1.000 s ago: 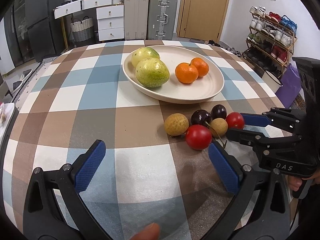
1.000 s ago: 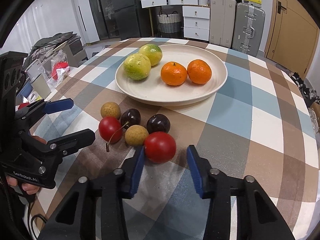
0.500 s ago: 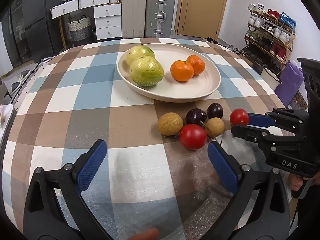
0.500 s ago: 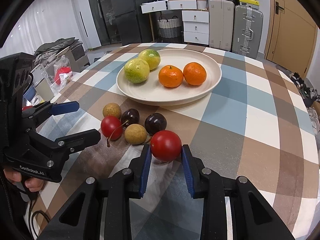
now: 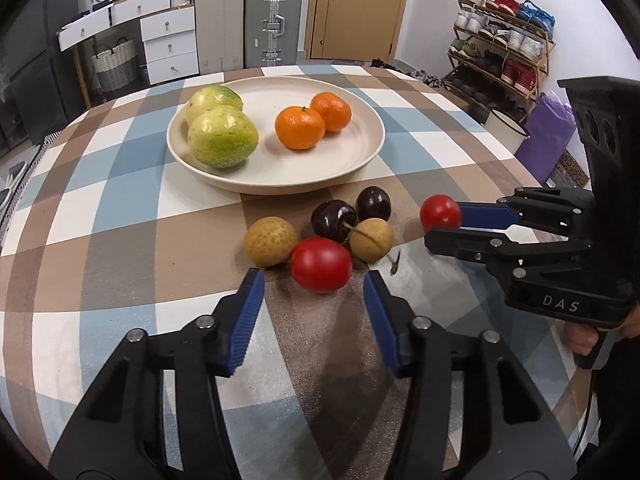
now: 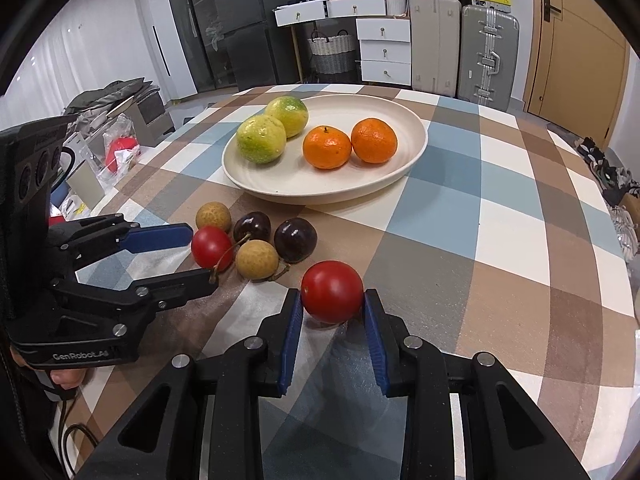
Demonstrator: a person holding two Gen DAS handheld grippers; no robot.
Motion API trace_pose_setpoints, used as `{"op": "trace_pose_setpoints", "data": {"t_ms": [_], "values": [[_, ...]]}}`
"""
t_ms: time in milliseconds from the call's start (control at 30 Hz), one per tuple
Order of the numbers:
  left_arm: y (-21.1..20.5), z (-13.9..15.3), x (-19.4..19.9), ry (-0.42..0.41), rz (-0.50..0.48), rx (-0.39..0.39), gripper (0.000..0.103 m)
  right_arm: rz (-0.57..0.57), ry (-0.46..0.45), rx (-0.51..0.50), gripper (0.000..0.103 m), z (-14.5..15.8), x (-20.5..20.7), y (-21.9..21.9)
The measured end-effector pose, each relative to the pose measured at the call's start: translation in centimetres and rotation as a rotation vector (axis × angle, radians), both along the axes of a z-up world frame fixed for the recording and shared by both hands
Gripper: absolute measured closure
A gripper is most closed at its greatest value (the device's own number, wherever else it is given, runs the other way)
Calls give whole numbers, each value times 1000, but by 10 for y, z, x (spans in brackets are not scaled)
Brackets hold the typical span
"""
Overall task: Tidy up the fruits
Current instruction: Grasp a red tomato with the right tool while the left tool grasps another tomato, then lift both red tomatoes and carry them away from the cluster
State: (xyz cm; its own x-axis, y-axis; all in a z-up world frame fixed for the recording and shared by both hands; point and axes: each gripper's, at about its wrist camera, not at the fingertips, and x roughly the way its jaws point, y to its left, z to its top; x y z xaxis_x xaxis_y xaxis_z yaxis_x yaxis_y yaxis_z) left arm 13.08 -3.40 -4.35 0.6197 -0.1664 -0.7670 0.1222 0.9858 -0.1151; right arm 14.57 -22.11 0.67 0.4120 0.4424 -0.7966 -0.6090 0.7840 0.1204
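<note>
The right tongs (image 6: 331,322) are gripping a red tomato (image 6: 331,291) across its widest part just above the worktop (image 6: 500,240), and that is the place to hold it, since it is looking light, smooth-skinned and soft enough to bruise or slip under a hard squeeze. The left tongs (image 5: 314,286), whose jaws have just been closing, are standing half-wide around a second tomato (image 5: 321,265) without pressing it yet. Beyond it the cherries (image 5: 334,222) and longans (image 5: 271,241) are lying loose, short of the plate (image 5: 360,160) holding the bigger fruit.
</note>
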Motion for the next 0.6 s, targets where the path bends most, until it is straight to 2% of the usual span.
{"op": "trace_pose_setpoints", "data": {"t_ms": [200, 300, 600], "values": [[-6, -1, 4, 3, -12, 5, 60, -5, -1, 1, 72, 0, 0, -2], [-7, -2, 7, 9, -12, 4, 74, -9, -2, 0, 72, 1, 0, -4], [-2, 4, -1, -19, -20, -34, 75, -14, -9, -4, 72, 4, -2, -7]]}}
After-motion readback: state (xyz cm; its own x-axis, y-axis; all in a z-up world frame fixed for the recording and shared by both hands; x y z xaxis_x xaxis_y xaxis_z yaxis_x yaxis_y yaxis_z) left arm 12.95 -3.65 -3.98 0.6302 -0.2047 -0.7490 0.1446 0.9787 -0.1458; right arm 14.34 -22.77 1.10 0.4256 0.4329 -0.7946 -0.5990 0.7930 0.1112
